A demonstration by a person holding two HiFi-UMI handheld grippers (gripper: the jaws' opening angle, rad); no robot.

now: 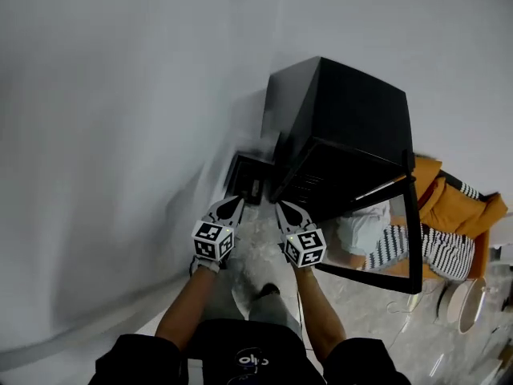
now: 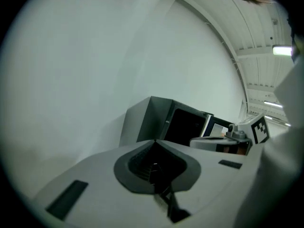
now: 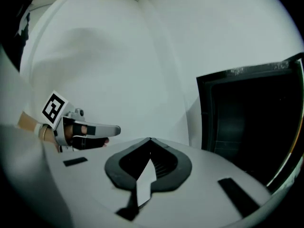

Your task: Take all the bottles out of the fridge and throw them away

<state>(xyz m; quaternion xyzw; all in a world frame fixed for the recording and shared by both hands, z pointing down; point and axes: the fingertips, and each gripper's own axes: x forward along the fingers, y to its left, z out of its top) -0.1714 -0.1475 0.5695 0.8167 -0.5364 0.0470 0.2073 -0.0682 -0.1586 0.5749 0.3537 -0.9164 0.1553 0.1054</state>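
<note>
A black mini fridge (image 1: 345, 127) stands against the white wall with its glass door (image 1: 414, 239) swung open to the right. Its inside is dark, and I see no bottle in any view. My left gripper (image 1: 231, 206) and right gripper (image 1: 288, 212) hang side by side in front of the fridge's lower left corner. Both point towards it, shut, with nothing between the jaws. In the left gripper view the jaws (image 2: 154, 141) meet at the tip, with the fridge (image 2: 164, 125) beyond. The right gripper's jaws (image 3: 150, 138) are also closed, and the dark fridge opening (image 3: 251, 122) lies to their right.
A dark open box-like container (image 1: 244, 175) sits on the floor just left of the fridge. Orange fabric (image 1: 453, 207) and a striped cloth (image 1: 445, 251) lie to the right, with a white round object (image 1: 461, 303) nearer me. White wall (image 1: 120, 135) fills the left.
</note>
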